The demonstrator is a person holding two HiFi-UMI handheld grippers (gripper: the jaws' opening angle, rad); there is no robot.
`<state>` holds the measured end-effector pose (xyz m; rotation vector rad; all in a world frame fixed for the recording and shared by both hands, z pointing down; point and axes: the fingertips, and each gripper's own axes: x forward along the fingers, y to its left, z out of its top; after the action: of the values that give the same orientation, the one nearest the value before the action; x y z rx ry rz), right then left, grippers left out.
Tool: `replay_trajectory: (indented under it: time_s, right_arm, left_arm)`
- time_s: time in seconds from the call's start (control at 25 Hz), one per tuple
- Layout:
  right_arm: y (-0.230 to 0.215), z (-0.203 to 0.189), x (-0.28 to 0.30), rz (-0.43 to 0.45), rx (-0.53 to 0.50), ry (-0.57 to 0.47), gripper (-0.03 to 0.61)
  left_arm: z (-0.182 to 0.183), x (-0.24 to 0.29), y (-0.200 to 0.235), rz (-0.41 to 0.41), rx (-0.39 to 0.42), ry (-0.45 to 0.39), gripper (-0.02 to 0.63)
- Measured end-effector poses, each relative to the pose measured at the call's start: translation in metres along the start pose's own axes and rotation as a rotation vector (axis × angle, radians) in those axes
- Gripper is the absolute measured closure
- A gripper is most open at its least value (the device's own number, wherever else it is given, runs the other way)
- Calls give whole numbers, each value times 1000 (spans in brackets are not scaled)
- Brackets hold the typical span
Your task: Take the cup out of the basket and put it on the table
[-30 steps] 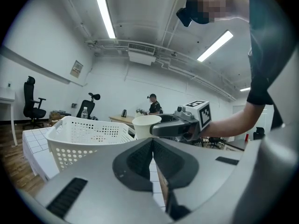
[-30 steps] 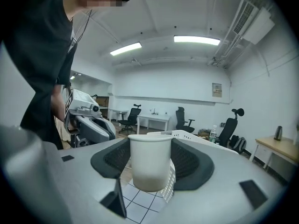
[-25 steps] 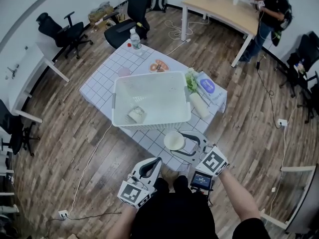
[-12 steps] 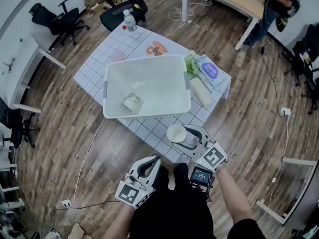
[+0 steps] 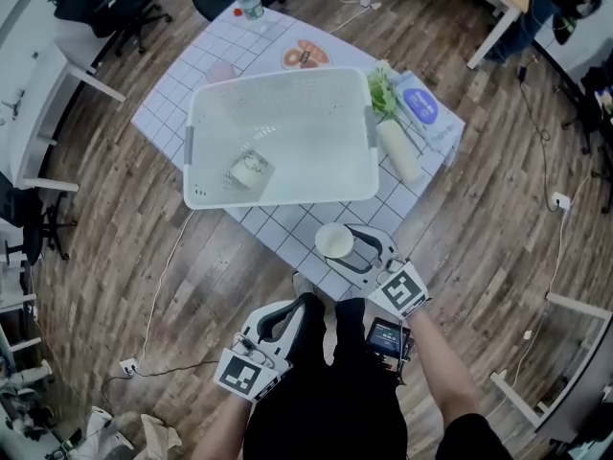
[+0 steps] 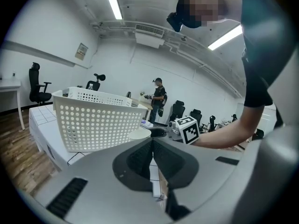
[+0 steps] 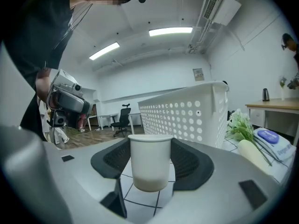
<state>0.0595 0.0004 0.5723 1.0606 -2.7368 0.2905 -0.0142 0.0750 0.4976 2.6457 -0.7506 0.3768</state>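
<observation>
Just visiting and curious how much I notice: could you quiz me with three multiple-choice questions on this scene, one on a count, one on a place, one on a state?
1. How many things lie in the white basket? A) none B) one C) four
2. Where is the white cup? A) in the basket B) outside it, over the table's near corner C) on the floor
3. How do the left gripper's jaws stand? A) together, empty B) wide apart C) closed on a bottle
Answers: 1B, only a small packet lies there; 2B, the right gripper holds it beside the basket; 3A, its view shows them meeting, nothing between.
</observation>
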Motion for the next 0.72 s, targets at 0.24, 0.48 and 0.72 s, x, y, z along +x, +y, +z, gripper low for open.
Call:
replay_trajectory:
  time_s: [0.24,0.48,0.72]
  right_arm:
    - [-6,-25,16,-27,17,5,301]
    - [-9,-46,26,-45,-11,43,301]
    - [-14,-61,31,-71,-32,69,301]
  left_arm:
    - [-15,-2,3,10,-11,39,607]
    - [-23,-3,4,11,-13,65,607]
    - [-30,-3,6,13,-18,86,607]
